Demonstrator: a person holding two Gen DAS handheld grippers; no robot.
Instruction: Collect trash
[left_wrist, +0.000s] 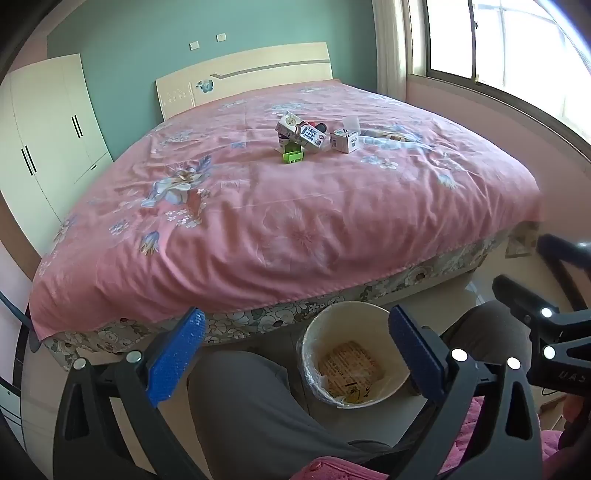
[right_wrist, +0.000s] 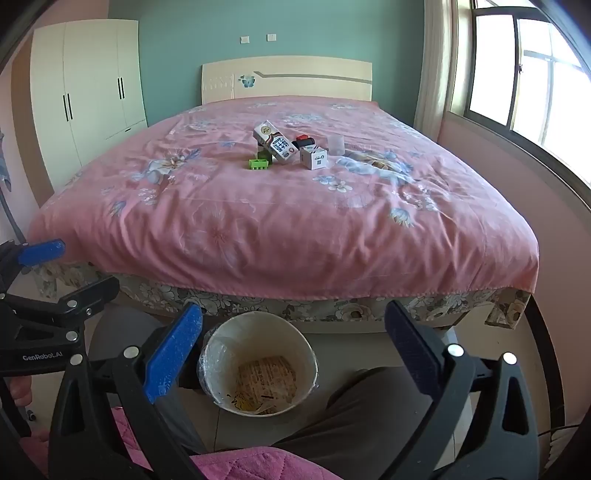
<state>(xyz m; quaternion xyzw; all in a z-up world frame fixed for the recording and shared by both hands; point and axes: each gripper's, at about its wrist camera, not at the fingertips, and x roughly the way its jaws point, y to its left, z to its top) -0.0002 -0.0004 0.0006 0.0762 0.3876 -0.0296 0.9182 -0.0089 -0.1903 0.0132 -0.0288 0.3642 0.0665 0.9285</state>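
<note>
Trash lies in a small heap on the pink bed: a tilted milk carton, a small white box, a green plastic piece, a clear cup and a red-black item. A cream trash bin with a plastic liner and paper inside stands on the floor before the bed. My left gripper is open and empty, low above the bin. My right gripper is open and empty, also near the bin.
My knees in grey trousers flank the bin. A white wardrobe stands left of the bed, a window on the right wall. The other gripper shows at each view's edge.
</note>
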